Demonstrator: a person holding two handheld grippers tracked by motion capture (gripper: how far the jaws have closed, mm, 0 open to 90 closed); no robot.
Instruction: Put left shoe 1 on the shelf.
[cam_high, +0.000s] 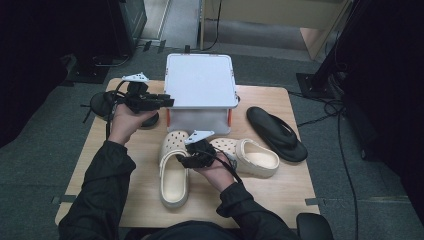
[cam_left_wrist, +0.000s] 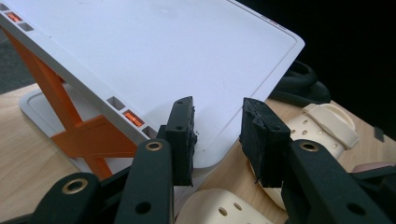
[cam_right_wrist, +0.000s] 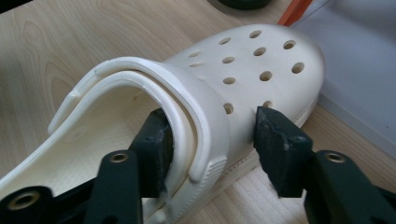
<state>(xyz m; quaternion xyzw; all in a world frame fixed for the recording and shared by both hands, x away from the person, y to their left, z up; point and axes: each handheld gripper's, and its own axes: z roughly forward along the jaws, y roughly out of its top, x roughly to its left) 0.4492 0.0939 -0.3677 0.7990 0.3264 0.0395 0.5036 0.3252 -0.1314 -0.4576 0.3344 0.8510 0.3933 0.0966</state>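
Two grippers over a wooden table with cream clogs and a white rack.

Nearest: right gripper (cam_right_wrist: 210, 140), jaws spread astride the side wall of the left cream clog (cam_right_wrist: 243, 79); one pad sits inside the opening by the strap, the other outside against the perforated upper; a firm pinch cannot be told. The clog lies flat on the table (cam_high: 280, 190), toe toward the rack. A second cream clog (cam_high: 252, 156) lies just beside it. Farther: left gripper (cam_left_wrist: 217, 135), jaws part-open, nothing between them, at the near corner of the rack's white shelf (cam_left_wrist: 154, 51). Beyond: black sandal (cam_high: 276, 133).
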